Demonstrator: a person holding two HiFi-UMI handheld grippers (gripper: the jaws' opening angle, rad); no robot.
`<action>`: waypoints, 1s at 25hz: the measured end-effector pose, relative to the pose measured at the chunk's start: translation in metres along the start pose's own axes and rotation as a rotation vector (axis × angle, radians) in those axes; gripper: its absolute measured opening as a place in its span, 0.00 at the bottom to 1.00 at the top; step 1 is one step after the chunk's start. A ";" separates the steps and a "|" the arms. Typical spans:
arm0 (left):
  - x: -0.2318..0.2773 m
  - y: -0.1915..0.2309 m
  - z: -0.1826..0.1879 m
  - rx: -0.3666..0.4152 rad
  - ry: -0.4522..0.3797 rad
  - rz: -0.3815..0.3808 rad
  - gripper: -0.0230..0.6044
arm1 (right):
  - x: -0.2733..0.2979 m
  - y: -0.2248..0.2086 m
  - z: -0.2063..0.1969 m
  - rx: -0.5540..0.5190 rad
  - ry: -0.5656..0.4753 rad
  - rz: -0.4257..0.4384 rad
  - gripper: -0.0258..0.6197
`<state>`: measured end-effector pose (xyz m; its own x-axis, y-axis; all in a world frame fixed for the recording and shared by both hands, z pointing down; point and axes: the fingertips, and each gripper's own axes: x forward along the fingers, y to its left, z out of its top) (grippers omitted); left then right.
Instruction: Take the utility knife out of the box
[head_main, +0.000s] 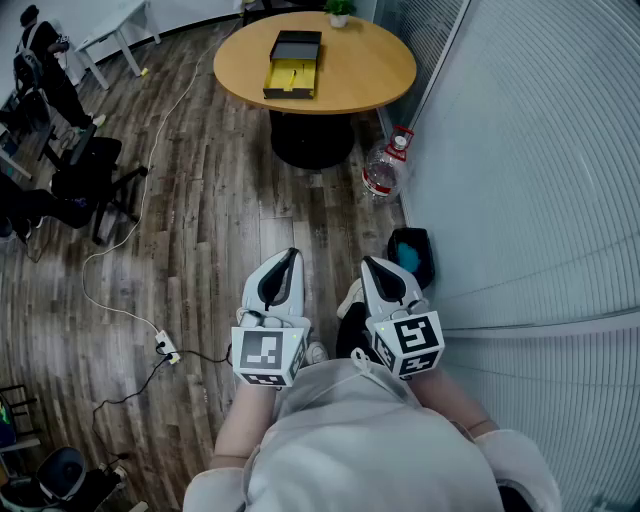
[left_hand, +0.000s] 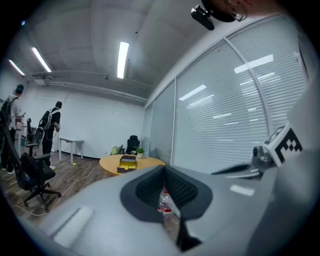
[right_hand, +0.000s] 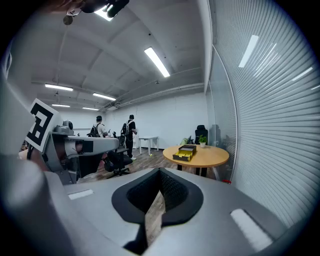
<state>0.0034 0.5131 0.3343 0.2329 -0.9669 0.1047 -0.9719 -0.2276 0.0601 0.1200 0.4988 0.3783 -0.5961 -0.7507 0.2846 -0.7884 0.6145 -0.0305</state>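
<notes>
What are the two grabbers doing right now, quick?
Left gripper: closed, holding nothing.
Right gripper: closed, holding nothing.

The box (head_main: 293, 64) is a shallow black case standing open, flat on its base, yellow lining upward. It lies far beyond the fingertips of the left gripper (head_main: 291, 254) and the right gripper (head_main: 369, 263), roughly straight ahead of the left ones. A pale sliver in the lining, lying lengthwise, is perhaps the utility knife (head_main: 289, 76).
</notes>
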 end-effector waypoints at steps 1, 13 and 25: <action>0.002 0.001 0.000 0.002 0.003 -0.002 0.05 | 0.001 -0.001 0.001 0.002 -0.002 -0.002 0.04; 0.014 0.009 -0.013 -0.003 0.037 -0.012 0.05 | 0.018 -0.002 -0.008 0.033 0.017 -0.004 0.04; 0.071 0.054 -0.028 -0.024 0.099 0.049 0.05 | 0.089 -0.043 -0.015 0.122 0.074 0.003 0.04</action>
<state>-0.0317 0.4348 0.3724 0.1884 -0.9603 0.2056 -0.9814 -0.1762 0.0761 0.1028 0.4093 0.4194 -0.5889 -0.7264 0.3544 -0.8021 0.5790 -0.1460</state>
